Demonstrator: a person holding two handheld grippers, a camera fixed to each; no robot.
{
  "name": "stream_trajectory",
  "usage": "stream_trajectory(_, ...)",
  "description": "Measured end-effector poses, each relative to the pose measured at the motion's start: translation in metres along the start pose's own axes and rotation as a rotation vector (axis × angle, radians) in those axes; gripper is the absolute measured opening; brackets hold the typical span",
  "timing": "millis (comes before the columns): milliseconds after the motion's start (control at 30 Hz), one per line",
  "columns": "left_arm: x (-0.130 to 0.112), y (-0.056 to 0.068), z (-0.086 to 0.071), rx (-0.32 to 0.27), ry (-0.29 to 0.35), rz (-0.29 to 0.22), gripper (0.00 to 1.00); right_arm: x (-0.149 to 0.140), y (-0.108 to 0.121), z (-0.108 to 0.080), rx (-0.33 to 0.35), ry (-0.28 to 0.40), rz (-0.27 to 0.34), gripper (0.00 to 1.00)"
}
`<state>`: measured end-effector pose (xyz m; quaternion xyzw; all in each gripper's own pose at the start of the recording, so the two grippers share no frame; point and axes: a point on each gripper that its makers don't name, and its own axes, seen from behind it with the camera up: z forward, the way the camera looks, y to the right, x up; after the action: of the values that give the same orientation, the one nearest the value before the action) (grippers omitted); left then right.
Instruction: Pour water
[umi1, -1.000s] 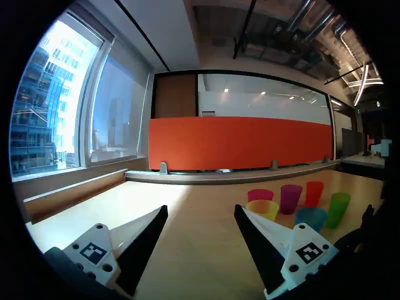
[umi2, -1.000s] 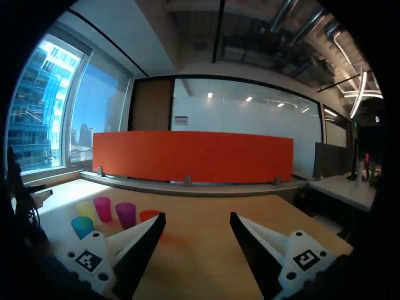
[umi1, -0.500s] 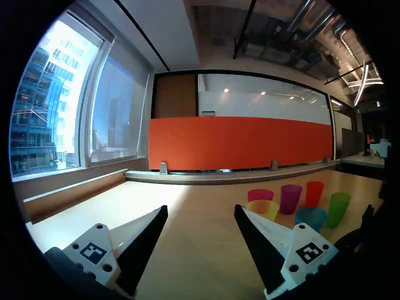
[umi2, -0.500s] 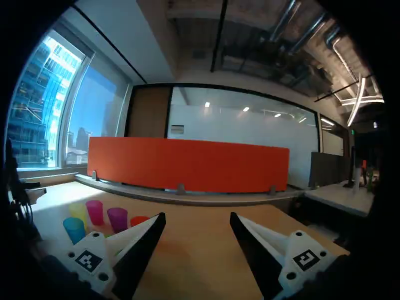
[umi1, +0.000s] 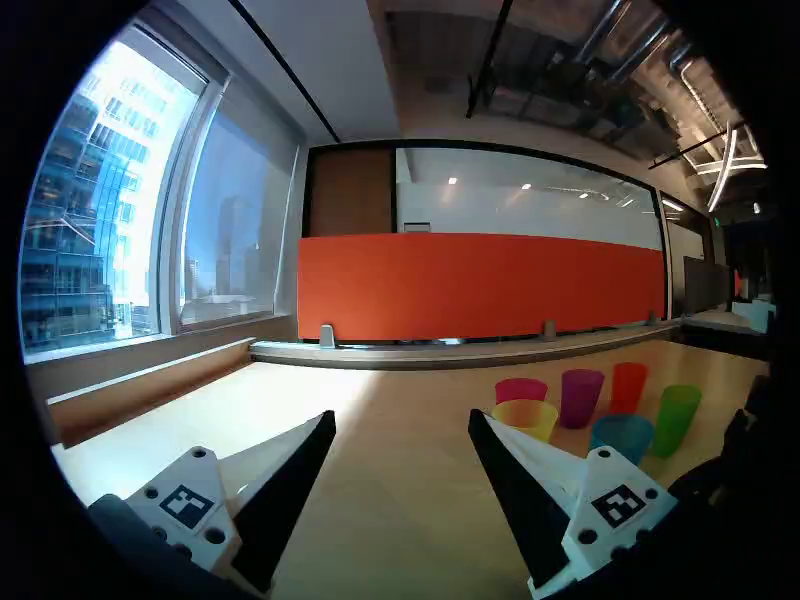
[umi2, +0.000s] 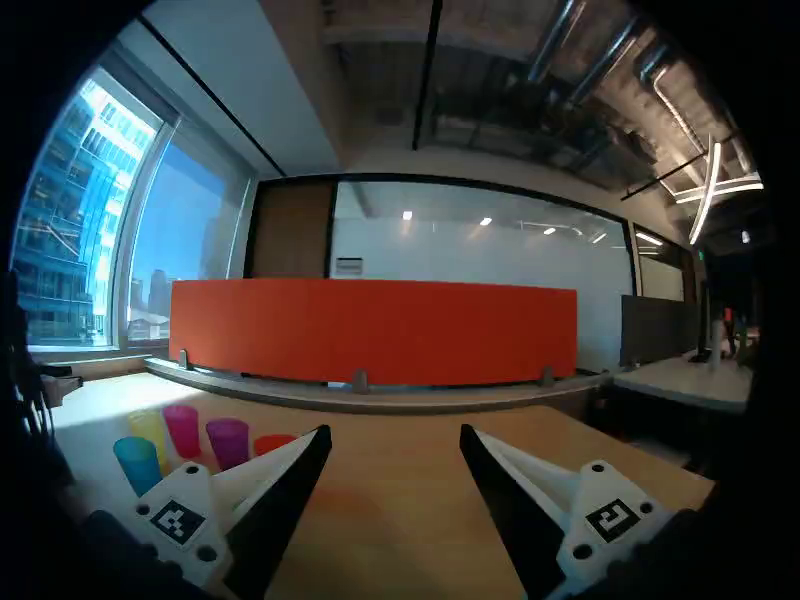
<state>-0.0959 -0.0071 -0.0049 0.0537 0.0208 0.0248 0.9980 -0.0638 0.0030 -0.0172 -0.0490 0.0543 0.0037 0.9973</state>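
**Both tongs spread over the desk, coloured cups standing to the side**

The left tongs (umi1: 401, 415) are spread wide, with nothing between them. Their fingers are white plastic wedges with black inner faces, and each one carries a square black-and-white marker. The right tongs (umi2: 394, 430) are spread in the same way and hold nothing. Under both lies the desk (umi1: 400, 520), pale wood with a smooth, matt surface.

In the left gripper view the cups stand upright in a close group on the desk, to the right of the tongs: a pink cup (umi1: 521, 389), a purple cup (umi1: 582, 395), an orange cup (umi1: 628, 385), a green cup (umi1: 676, 418), a blue cup (umi1: 621, 435) and a yellow cup (umi1: 525, 415). They are round, of translucent plastic, and narrower toward the base. The right finger covers the lower part of the yellow cup and the blue cup. In the right gripper view the group stands at the lower left, and the left finger hides most of the orange cup. I cannot tell if any cup holds water.

Behind the desk runs a long orange partition (umi1: 480, 285), with a glass wall above it and a large window (umi1: 90, 220) at the left. A small sign on the wall is too small to read. A dark shape at the right edge of the left gripper view is cut off and hard to make out.
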Motion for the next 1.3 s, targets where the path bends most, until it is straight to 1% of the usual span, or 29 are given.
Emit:
stream_trajectory(200, 0.000, 0.000, 0.000, 0.000, 0.000, 0.000, 0.99, -0.017, -0.005, 0.004, 0.008, -0.015, 0.009, 1.00)
stream_trajectory(400, 0.000, -0.001, -0.001, 0.000, 0.000, 0.000, 0.99, -0.030, -0.007, 0.004, 0.012, -0.027, 0.008, 0.99)
stream_trajectory(600, 0.000, 0.000, 0.000, 0.000, 0.000, 0.000, 0.99, -0.035, -0.002, 0.005, 0.006, -0.033, 0.016, 1.00)
stream_trajectory(800, 0.000, 0.000, 0.000, 0.000, 0.000, 0.000, 0.99, -0.041, 0.000, 0.007, 0.000, -0.044, 0.006, 0.99)
stream_trajectory(1300, 0.001, 0.000, -0.001, 0.000, 0.000, 0.000, 0.99, -0.052, 0.004, 0.012, -0.010, -0.060, 0.021, 1.00)
